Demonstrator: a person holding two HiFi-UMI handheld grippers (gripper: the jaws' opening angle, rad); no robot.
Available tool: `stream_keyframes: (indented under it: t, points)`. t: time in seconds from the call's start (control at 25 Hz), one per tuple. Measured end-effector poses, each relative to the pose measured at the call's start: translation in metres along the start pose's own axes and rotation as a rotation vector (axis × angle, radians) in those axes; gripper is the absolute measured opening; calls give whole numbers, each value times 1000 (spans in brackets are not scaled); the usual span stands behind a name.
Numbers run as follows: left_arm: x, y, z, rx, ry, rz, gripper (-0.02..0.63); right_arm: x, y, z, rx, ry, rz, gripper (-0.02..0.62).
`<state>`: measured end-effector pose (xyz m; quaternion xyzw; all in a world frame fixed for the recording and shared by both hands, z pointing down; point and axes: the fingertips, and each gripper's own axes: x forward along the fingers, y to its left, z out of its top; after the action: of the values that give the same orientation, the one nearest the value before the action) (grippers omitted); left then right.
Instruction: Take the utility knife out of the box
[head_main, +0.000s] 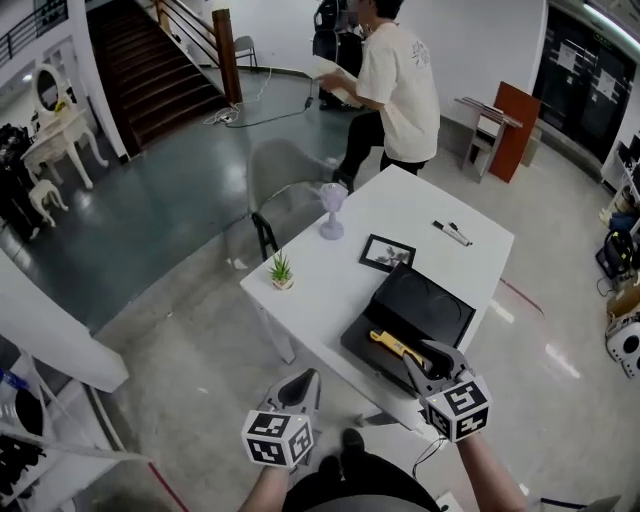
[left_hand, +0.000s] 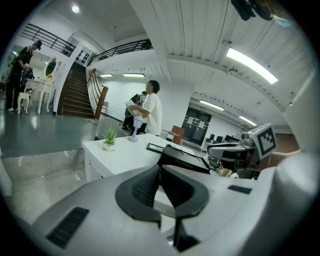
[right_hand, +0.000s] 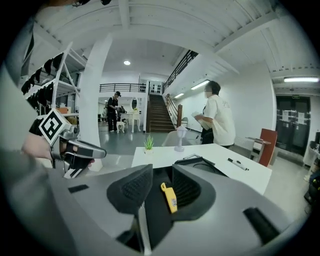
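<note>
A black box (head_main: 432, 308) lies open on the white table (head_main: 330, 290), near its front edge. The yellow utility knife (head_main: 397, 347) rests inside it. My right gripper (head_main: 425, 358) hovers just over the box's near end, open, and in the right gripper view the knife (right_hand: 170, 197) shows in the gap of the right gripper (right_hand: 162, 169), untouched by the pads. My left gripper (head_main: 307, 380) hangs off the table's front edge, left of the box, shut and empty. In the left gripper view the left gripper (left_hand: 160, 168) points toward the box (left_hand: 182, 157).
On the table stand a small potted plant (head_main: 282, 270), a purple goblet (head_main: 331, 212), a framed picture (head_main: 387, 253) and a marker (head_main: 452, 233). A person in a white shirt (head_main: 395, 80) stands at the far end. A chair (head_main: 265, 235) sits at the left side.
</note>
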<state>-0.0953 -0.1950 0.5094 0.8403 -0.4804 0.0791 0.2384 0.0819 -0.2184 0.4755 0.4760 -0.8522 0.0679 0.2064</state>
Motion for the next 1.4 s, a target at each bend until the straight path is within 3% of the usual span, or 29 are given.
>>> stream_keyframes:
  t: [0.72, 1.4]
  points:
    - [7, 39, 3, -84, -21, 173, 21, 89, -8, -54, -128, 296, 183, 135]
    - [-7, 69, -5, -176, -55, 276, 21, 126, -5, -96, -245, 522, 210, 160]
